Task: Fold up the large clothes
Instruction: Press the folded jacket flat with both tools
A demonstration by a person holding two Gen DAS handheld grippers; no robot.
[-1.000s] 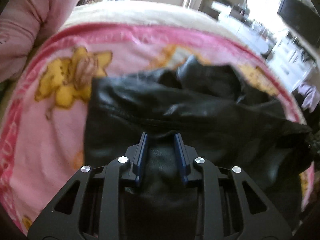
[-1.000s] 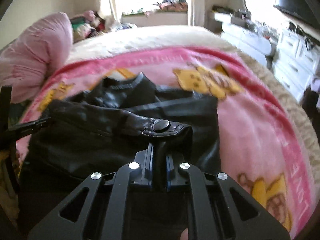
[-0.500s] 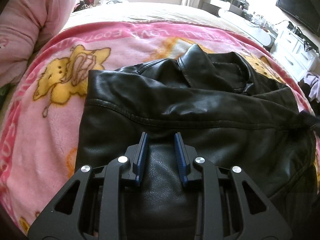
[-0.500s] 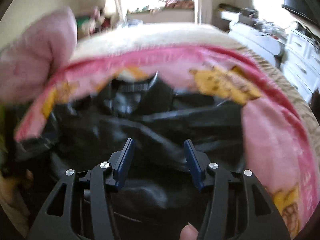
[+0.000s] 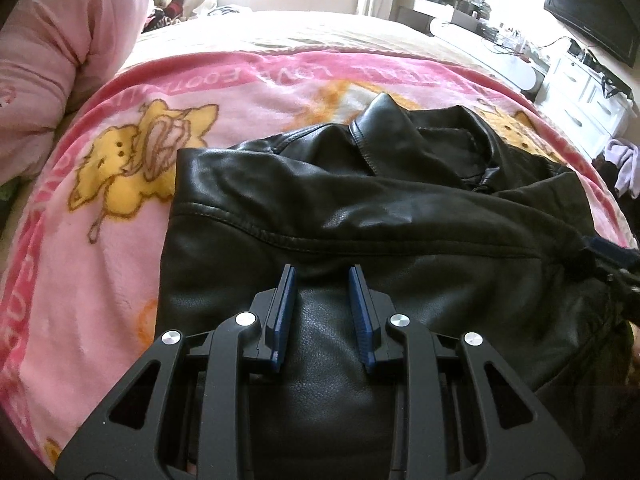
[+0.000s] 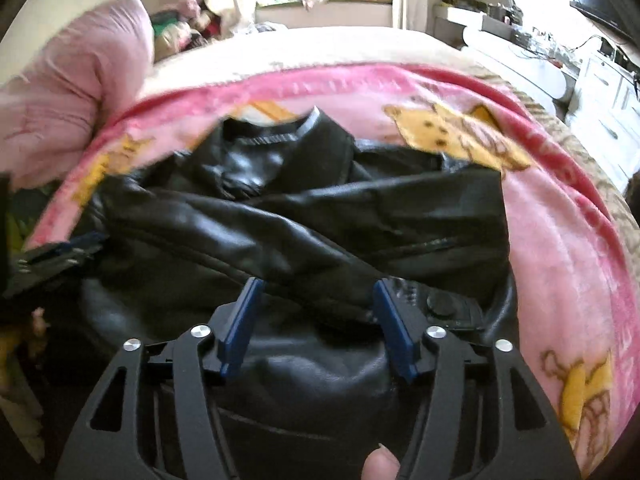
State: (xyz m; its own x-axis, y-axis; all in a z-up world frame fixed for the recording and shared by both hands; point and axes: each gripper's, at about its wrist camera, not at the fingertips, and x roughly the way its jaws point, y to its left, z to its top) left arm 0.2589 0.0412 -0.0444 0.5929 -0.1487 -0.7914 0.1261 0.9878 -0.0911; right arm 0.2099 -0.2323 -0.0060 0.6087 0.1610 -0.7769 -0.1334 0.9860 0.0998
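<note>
A black leather jacket (image 5: 380,216) lies on a pink cartoon blanket (image 5: 80,240), collar at the far side, both sleeves folded across its body. My left gripper (image 5: 322,276) is open and empty, low over the jacket's near hem. In the right wrist view the jacket (image 6: 320,216) shows with a sleeve cuff and its snap button (image 6: 440,304) lying just beside the right finger. My right gripper (image 6: 316,288) is wide open and empty above the hem. Its blue tip also shows at the right edge of the left wrist view (image 5: 612,256).
A pink duvet (image 5: 60,60) is heaped at the far left of the bed. White drawers (image 5: 588,100) and a television (image 5: 592,4) stand at the right. Beige bed cover (image 5: 300,32) stretches beyond the blanket. A thumb (image 6: 380,464) shows at the bottom of the right wrist view.
My right gripper has let go of the sleeve cuff, opened wide and drawn back; the cuff now lies on the jacket. My left gripper stayed open and hardly moved.
</note>
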